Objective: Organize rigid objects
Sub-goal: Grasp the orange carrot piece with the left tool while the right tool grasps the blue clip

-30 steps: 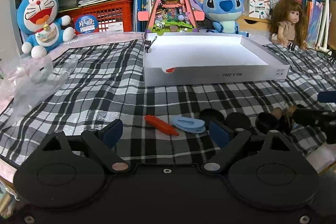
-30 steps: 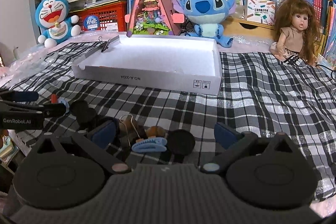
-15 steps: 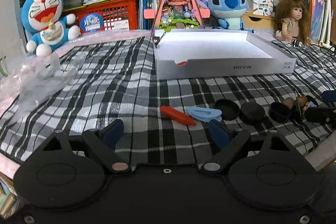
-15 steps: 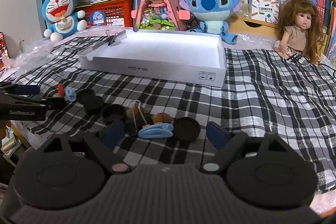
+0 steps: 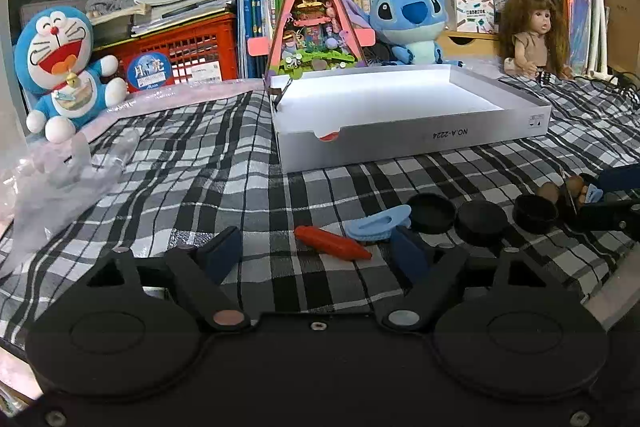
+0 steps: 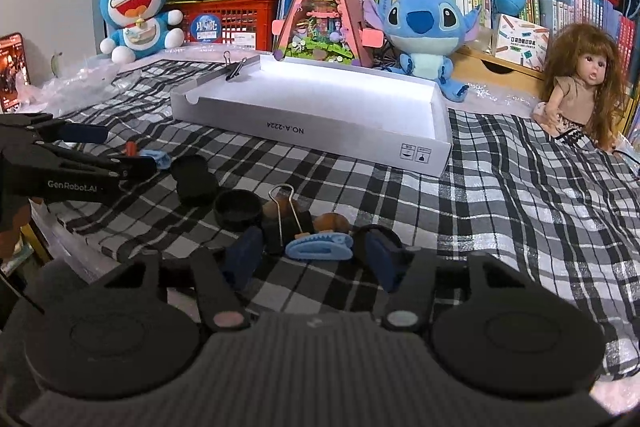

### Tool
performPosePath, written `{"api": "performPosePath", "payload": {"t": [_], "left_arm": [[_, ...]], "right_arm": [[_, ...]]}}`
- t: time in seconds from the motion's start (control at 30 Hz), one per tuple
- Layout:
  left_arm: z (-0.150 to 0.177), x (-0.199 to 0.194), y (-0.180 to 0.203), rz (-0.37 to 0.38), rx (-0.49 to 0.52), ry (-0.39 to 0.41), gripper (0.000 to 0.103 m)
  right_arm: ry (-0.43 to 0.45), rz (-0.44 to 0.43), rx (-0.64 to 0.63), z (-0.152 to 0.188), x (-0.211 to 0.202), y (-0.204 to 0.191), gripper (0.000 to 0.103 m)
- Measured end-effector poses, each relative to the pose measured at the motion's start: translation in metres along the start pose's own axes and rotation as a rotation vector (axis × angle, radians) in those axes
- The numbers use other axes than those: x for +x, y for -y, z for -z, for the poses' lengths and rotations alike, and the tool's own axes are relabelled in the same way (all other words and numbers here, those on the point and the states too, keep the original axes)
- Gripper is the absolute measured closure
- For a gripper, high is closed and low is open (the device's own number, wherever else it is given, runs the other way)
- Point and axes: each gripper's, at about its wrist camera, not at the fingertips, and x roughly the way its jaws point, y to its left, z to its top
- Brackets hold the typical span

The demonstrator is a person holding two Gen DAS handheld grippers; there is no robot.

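A red clip (image 5: 332,242) and a blue hair clip (image 5: 378,223) lie on the plaid cloth between the open fingers of my left gripper (image 5: 316,253). Three black round lids (image 5: 482,215) sit in a row to their right. My right gripper (image 6: 314,259) is open around a second blue hair clip (image 6: 320,246), with a black binder clip (image 6: 286,223) and brown pieces (image 6: 331,222) just beyond. The white shallow box (image 5: 404,141) stands behind, a binder clip (image 6: 235,67) on its left rim. The left gripper shows in the right wrist view (image 6: 124,151).
Doraemon (image 5: 64,67), Stitch (image 5: 412,19) and a doll (image 5: 534,31) line the back with a pink triangular toy house (image 5: 314,23), red crate and books. Crumpled clear plastic (image 5: 52,183) lies at the left. The table's front edge runs close under both grippers.
Both grippers have moved forward and lower toward the small objects. The red clip now sits between the left fingers, the blue hair clip between the right fingers. Nothing has been gripped.
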Motion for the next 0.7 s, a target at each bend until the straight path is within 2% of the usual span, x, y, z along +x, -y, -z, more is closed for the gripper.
{"api": "performPosePath", "payload": {"t": [0.03, 0.07, 0.1, 0.13, 0.17, 0.2, 0.27, 0.43, 0.53, 0.63, 0.7], "left_arm": [[0.0, 0.0, -0.001, 0.006, -0.006, 0.0, 0.027], [0.0, 0.0, -0.002, 0.013, -0.01, 0.0, 0.037], [0.0, -0.001, -0.003, 0.017, -0.015, -0.002, 0.05], [0.0, -0.002, -0.003, 0.019, -0.02, -0.004, 0.056], [-0.001, -0.003, -0.003, 0.019, -0.023, -0.006, 0.066], [-0.002, -0.004, -0.002, 0.019, -0.021, -0.007, 0.076], [-0.004, -0.005, -0.001, 0.019, -0.018, -0.014, 0.083], [-0.006, -0.008, 0.001, 0.019, 0.002, -0.005, 0.083], [-0.006, -0.012, 0.003, 0.059, 0.012, -0.021, 0.082], [-0.003, -0.021, 0.008, 0.142, 0.03, -0.02, 0.073], [-0.002, -0.026, 0.011, 0.171, 0.049, -0.011, 0.066]], "right_arm": [[-0.001, 0.003, 0.001, 0.0, 0.001, 0.001, 0.035], [-0.004, 0.006, 0.003, 0.0, 0.002, 0.001, 0.037], [-0.006, 0.008, 0.007, 0.0, 0.003, 0.002, 0.044], [-0.006, 0.01, 0.011, 0.0, 0.003, 0.002, 0.054], [-0.005, 0.012, 0.015, 0.0, 0.003, 0.002, 0.059], [-0.005, 0.015, 0.017, 0.0, 0.003, 0.001, 0.06], [0.0, 0.013, 0.012, 0.0, 0.001, 0.0, 0.06], [0.017, 0.015, -0.001, -0.004, -0.002, -0.001, 0.06], [0.022, 0.019, 0.001, -0.006, -0.003, 0.0, 0.06], [0.019, 0.024, 0.007, -0.006, -0.003, 0.002, 0.06], [0.014, 0.022, 0.018, -0.005, -0.002, 0.003, 0.06]]}}
